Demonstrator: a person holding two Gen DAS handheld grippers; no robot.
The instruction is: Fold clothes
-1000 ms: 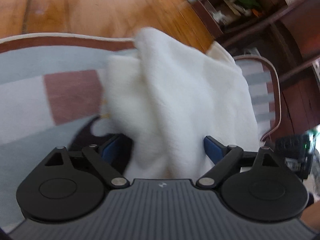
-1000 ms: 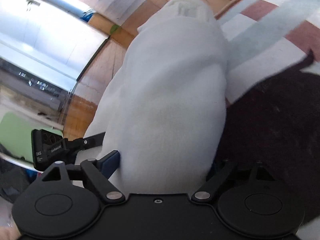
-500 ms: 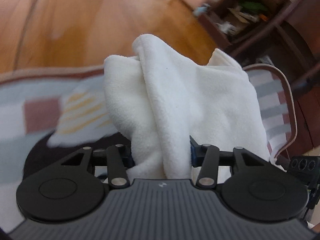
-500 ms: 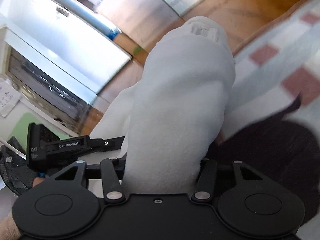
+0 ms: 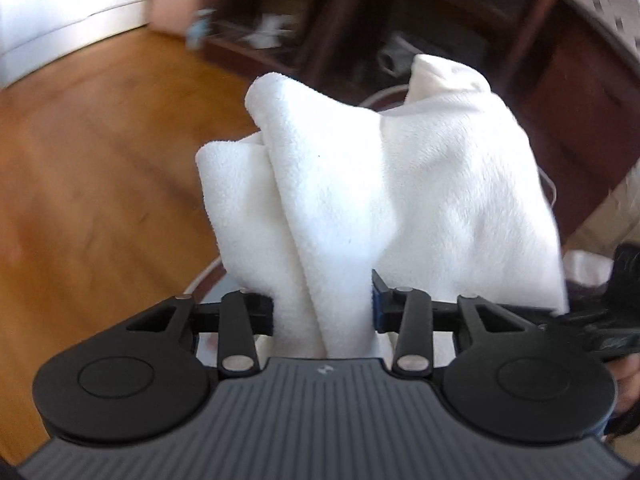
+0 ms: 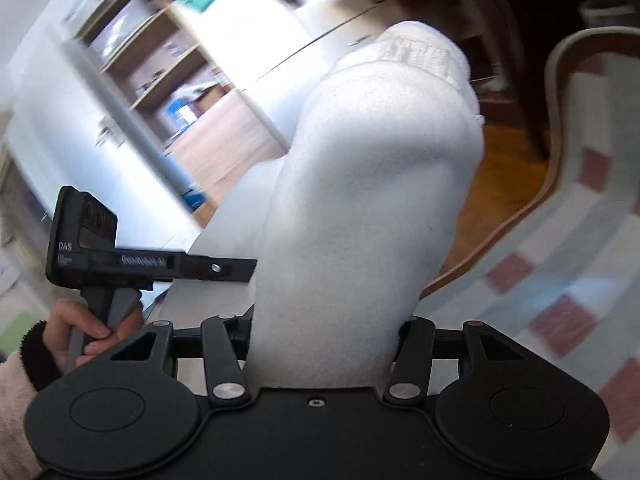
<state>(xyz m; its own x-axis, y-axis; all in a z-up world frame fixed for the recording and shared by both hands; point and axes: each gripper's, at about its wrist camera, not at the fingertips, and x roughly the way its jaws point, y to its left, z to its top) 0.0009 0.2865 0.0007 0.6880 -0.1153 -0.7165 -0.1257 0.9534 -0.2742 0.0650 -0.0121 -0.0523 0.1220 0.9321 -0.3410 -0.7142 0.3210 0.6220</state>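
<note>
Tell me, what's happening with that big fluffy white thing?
A person is folding clothes using a clamp tool in each hand. The left gripper has just been closing and now pinches a bunch of the white fleece garment. The right gripper is clamped on another part of it. Both views show it held above the wooden floor and the checked rug.

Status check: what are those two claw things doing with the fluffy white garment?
Left gripper just closed, clamped on fluffy white fleece garment. Right gripper clamped too. Nothing in the way.
</note>
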